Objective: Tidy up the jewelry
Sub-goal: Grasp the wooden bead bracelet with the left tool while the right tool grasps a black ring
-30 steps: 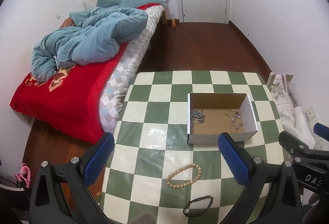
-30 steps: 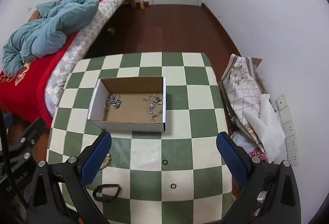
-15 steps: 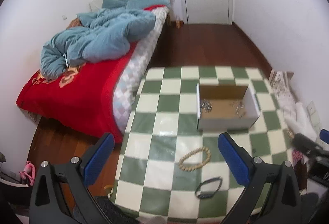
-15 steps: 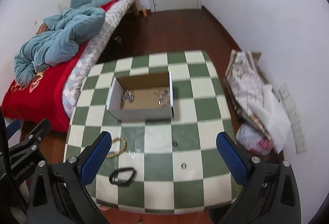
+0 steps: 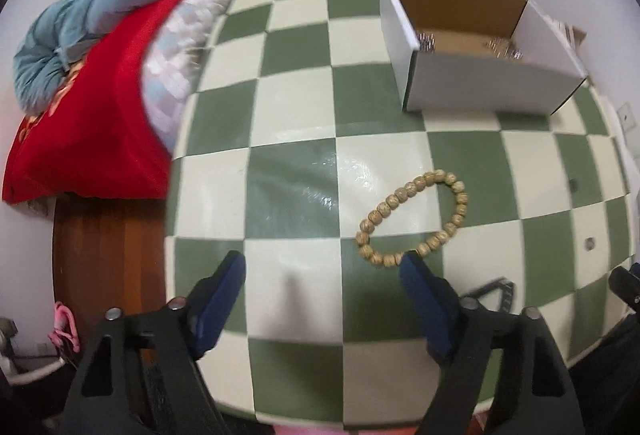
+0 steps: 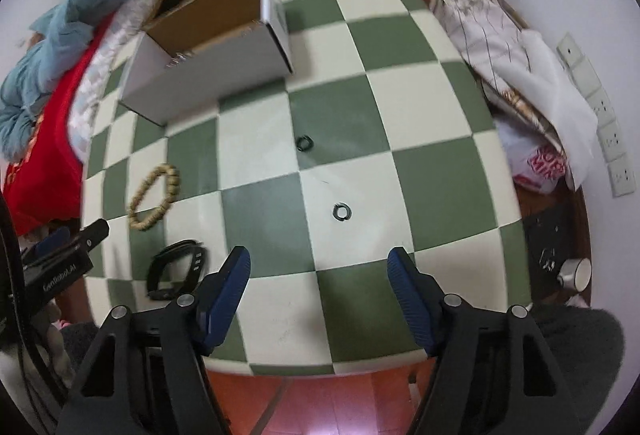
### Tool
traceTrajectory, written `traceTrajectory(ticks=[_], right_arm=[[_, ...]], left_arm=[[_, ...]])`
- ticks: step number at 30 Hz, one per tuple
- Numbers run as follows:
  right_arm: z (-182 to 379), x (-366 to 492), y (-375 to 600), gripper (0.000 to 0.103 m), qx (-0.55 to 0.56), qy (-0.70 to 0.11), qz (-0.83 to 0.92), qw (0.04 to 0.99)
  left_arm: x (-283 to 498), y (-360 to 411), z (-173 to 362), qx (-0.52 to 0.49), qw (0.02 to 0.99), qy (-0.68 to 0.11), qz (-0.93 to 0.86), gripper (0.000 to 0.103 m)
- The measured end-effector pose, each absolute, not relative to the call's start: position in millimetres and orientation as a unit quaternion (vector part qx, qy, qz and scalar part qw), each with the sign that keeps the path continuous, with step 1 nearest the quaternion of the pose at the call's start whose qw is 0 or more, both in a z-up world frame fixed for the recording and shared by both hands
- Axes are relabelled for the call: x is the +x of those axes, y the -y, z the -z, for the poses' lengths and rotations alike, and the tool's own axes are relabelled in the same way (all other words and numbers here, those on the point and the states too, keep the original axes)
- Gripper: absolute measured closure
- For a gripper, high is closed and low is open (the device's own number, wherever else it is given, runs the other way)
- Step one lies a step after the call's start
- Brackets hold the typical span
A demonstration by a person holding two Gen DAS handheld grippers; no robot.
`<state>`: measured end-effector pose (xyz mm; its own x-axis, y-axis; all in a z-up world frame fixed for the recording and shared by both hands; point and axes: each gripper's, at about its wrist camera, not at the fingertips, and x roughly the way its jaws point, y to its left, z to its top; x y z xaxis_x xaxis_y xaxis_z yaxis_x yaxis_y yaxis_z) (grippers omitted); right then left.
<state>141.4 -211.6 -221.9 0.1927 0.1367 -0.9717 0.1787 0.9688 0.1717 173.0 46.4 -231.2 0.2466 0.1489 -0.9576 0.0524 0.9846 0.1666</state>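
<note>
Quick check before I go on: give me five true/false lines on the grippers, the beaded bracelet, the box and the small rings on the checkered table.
1. Both the left gripper and the right gripper are open and hold nothing. True.
2. The beaded bracelet lies inside the box. False: it lies on the table, in front of the box.
3. The box already holds silvery pieces. True.
4. Two small dark rings lie on the table. True.
5. The black band is looped through the bracelet. False: they lie apart.
</note>
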Motion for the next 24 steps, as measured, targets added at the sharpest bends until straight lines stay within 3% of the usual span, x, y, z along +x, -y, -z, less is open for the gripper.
traceTrajectory(ticks=[2, 6, 7, 8, 12, 14, 18, 24], right_arm=[[233.3, 145.3, 216.0, 0.030, 0.133, -0.635, 0.035, 0.760], [250.0, 149.6, 225.6, 0.039, 0.139, -0.646, 0.052, 0.749], [252.4, 149.7, 226.3, 0.040, 0.137, -0.646, 0.053, 0.749], [254.3, 149.8, 226.2, 0.040, 0.137, -0.646, 0.051, 0.749], [259.1, 152.5, 224.1, 0.050, 0.127, -0.643, 0.050, 0.753], [261.4, 154.4, 222.0, 0.055, 0.123, -0.640, 0.045, 0.757], [265.7, 157.9, 215.9, 0.064, 0.112, -0.638, 0.042, 0.761], [265.2, 161.7, 201.8, 0.068, 0.072, -0.632, 0.042, 0.770]], left_arm=[[182.8, -44.6, 243.0, 0.095, 0.777, -0.622, -0.025, 0.038], [196.1, -41.4, 256.4, 0.106, 0.768, -0.631, -0.011, 0.043], [197.7, -39.1, 259.0, 0.112, 0.767, -0.632, -0.007, 0.050], [198.6, -37.7, 260.7, 0.113, 0.765, -0.634, -0.002, 0.064], [199.8, -33.7, 263.0, 0.107, 0.766, -0.634, 0.012, 0.080], [198.1, -33.0, 263.1, 0.096, 0.766, -0.635, 0.017, 0.096], [190.2, -32.9, 262.5, 0.102, 0.771, -0.629, 0.013, 0.096], [171.4, -40.5, 261.1, 0.091, 0.774, -0.627, 0.001, 0.096]])
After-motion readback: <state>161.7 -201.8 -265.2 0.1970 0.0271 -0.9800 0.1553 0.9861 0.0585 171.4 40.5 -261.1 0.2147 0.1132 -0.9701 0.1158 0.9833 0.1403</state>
